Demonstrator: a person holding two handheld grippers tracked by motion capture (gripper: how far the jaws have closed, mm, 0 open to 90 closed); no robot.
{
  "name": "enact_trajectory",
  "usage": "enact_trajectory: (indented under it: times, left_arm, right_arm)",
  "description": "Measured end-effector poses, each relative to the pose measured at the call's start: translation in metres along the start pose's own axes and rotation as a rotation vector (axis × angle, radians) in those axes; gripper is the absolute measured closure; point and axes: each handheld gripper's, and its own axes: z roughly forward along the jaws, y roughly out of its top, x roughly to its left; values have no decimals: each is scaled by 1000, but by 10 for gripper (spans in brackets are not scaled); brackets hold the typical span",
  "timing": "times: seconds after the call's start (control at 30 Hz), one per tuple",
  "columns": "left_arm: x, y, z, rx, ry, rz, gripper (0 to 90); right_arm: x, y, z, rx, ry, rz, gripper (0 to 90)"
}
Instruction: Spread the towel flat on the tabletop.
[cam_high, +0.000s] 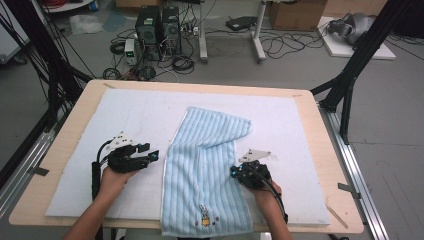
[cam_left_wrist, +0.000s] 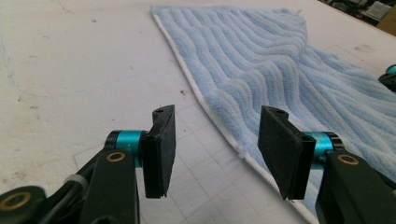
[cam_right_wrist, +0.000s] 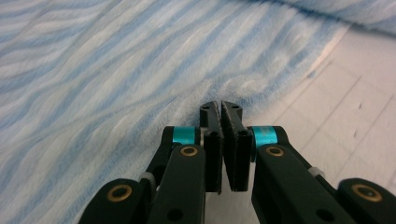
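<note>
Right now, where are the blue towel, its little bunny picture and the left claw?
blue towel (cam_high: 205, 165): high view, striped middle.
bunny picture (cam_high: 204, 211): high view, embroidered figure near the towel's near edge.
left claw (cam_left_wrist: 215, 149): left gripper view, gap between its pads.

Even, bright overhead light; soft shadows. High view low-resolution, slightly soft. Mild glare on the pale blue ribbed terry towel (cam_right_wrist: 116, 70) beyond the right gripper (cam_right_wrist: 221, 112) fingers; near jaw bodies blurred, far cloth defocused.

Lab or workshop: computer towers (cam_high: 159, 27) and tangled cables (cam_high: 175, 62) on grey floor, black frame struts (cam_high: 357, 60), cardboard boxes (cam_high: 295, 14).
</note>
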Motion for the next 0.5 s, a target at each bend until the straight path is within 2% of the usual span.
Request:
enact_trajectory:
  times: [0.2,0.33,0.4,0.43,0.5]
  left_arm:
    - [2,0,1,4,5,-1,469]
    - [3,2,4,-3,10,-4,469]
    - [5,6,7,-5,13,-3,465]
    - [5,8,9,-15,15,-11,464]
    - [8,14,14,-26,14,-18,462]
  right_arm:
    - [-1,-18,-24,43,32,7,874]
    - [-1,-30,-37,51,56,16,871]
    - [-3,-32,-42,24,61,24,854]
    - [-4,-32,-43,9,64,31,802]
    - [-9,-30,-45,-39,35,52,709]
